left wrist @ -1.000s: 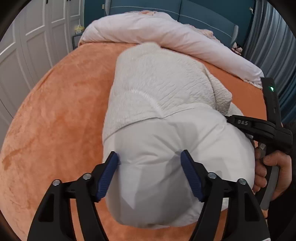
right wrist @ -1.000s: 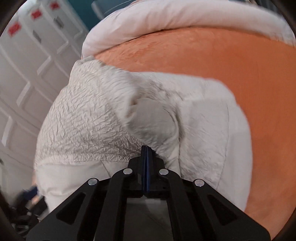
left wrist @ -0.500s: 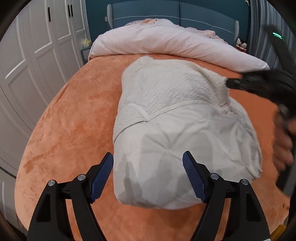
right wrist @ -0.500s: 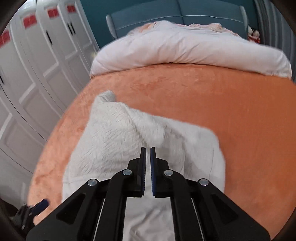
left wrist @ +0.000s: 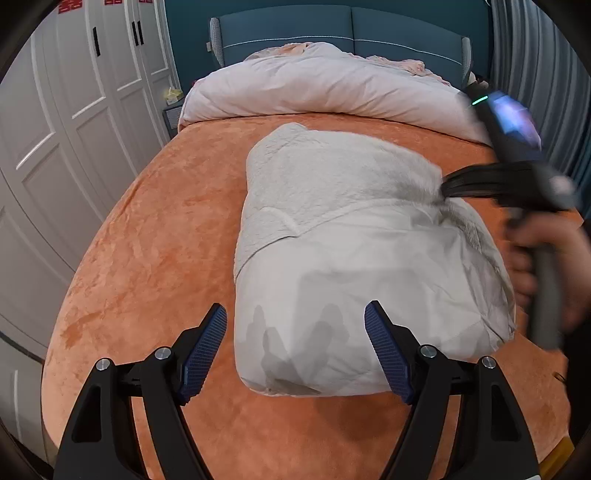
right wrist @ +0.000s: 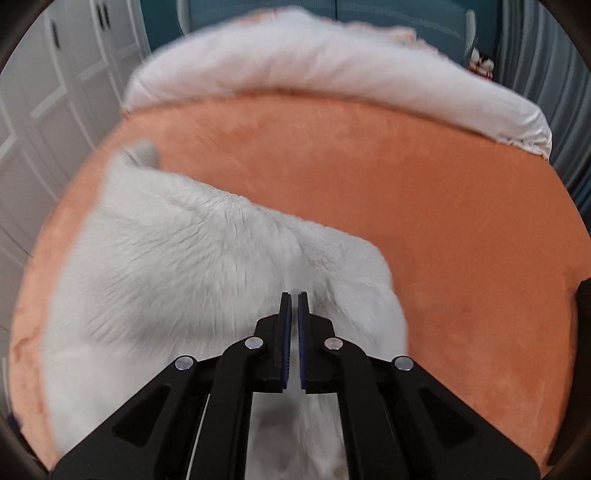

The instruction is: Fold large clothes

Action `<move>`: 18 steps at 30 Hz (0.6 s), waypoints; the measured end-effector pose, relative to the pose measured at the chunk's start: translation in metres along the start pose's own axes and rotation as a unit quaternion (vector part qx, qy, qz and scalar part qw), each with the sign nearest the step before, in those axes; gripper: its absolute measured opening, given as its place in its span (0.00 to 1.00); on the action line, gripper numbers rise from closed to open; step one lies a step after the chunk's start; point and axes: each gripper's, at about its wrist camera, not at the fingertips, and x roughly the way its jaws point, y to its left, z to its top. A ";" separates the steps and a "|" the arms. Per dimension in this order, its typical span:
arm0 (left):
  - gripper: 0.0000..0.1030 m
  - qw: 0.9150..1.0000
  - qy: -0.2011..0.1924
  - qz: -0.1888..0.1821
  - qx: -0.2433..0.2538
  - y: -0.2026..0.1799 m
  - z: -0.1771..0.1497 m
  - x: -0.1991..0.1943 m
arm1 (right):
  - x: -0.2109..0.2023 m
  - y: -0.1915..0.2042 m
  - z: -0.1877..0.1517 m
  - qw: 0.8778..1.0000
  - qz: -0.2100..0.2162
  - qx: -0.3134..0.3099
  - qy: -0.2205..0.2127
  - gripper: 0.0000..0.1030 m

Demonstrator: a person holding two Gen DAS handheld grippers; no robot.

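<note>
A big white garment (left wrist: 354, 258) lies as a folded bundle on the orange bedspread (left wrist: 147, 258), its crinkled outer side at the far end and its smooth lining at the near end. My left gripper (left wrist: 295, 332) hangs open above the near end, one pad on each side, touching nothing. My right gripper (left wrist: 445, 186) is at the bundle's right edge, held by a hand (left wrist: 532, 266). In the right wrist view this gripper (right wrist: 294, 295) is shut on a raised ridge of the white garment (right wrist: 184, 277), and the cloth there is blurred.
A rolled pale duvet (left wrist: 325, 88) lies across the head of the bed before a blue headboard (left wrist: 351, 26). White wardrobe doors (left wrist: 55, 147) stand along the left. Grey curtains (left wrist: 546, 74) hang at the right. Bare orange bedspread (right wrist: 443, 221) spreads to the right of the garment.
Both grippers have risen and pulled back, so more of the bed shows. The right gripper has moved from the bundle's near right side up to its far right edge.
</note>
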 end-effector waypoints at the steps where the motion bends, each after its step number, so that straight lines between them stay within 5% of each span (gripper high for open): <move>1: 0.72 1.000 -0.001 0.002 -0.003 0.000 -0.001 -0.002 | -0.018 -0.005 -0.009 1.000 0.013 0.006 -0.014 0.10; 5: 0.72 1.000 -0.002 0.008 -0.024 0.000 -0.015 -0.015 | -0.092 -0.018 -0.081 0.997 0.049 0.028 -0.049 0.45; 11: 0.73 0.999 -0.010 0.015 -0.029 -0.013 -0.048 -0.038 | -0.137 -0.006 -0.191 0.998 0.035 0.025 -0.035 0.45; 18: 0.74 1.000 -0.009 0.009 -0.020 -0.026 -0.089 -0.053 | -0.149 0.012 -0.232 0.999 0.027 0.037 -0.015 0.54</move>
